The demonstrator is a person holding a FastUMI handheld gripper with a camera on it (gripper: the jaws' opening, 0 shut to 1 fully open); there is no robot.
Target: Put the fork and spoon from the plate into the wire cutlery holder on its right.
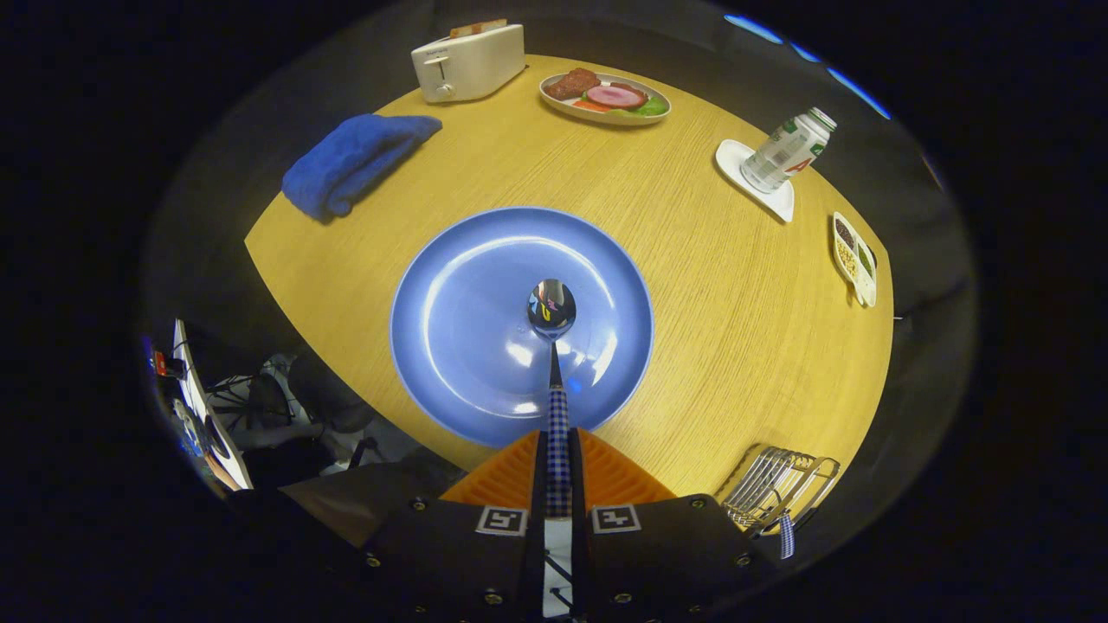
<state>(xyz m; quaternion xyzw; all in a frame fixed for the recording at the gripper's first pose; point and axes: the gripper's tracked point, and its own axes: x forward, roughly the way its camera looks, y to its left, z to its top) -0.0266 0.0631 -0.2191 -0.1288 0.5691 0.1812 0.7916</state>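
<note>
My gripper (558, 446) is shut on the checked handle of a spoon (552, 346), with both fingers pressed against it. The spoon points straight ahead, its shiny bowl hanging over the middle of the blue plate (450, 320). The plate lies bare on the wooden table just beyond the fingers. The wire cutlery holder (779, 489) stands to the right of my fingers, near the table's edge. A checked handle (786, 535) sticks out of the holder's near side.
A folded blue towel (355, 160) lies beyond the plate to the left, with a white toaster (467, 61) behind it. A plate of food (606, 97) sits at the far side. A bottle (789, 149) on a white coaster and a small divided dish (855, 258) stand to the right.
</note>
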